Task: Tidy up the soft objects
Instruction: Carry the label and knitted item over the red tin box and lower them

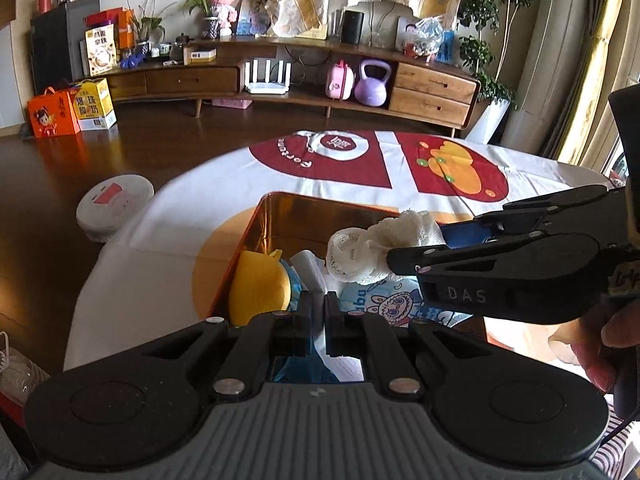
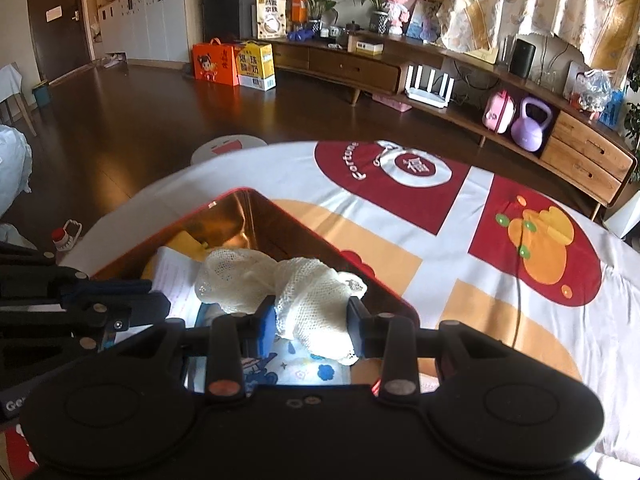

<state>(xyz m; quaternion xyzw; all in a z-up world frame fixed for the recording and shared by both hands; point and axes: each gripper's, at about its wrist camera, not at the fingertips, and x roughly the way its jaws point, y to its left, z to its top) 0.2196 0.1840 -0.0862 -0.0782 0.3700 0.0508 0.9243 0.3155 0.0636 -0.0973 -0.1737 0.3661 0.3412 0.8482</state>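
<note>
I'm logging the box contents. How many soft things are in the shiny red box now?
3 visible: a yellow plush at its left wall, a blue cartoon-print pack on the bottom, a cream mesh cloth held above. More may lie hidden.

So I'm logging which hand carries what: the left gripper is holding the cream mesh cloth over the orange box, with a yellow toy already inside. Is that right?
Not quite: it is the right gripper that is closed on the cream mesh cloth, as the right wrist view shows. The left gripper is shut and empty. The cloth does hang over the orange box, and the yellow toy lies inside.
</note>
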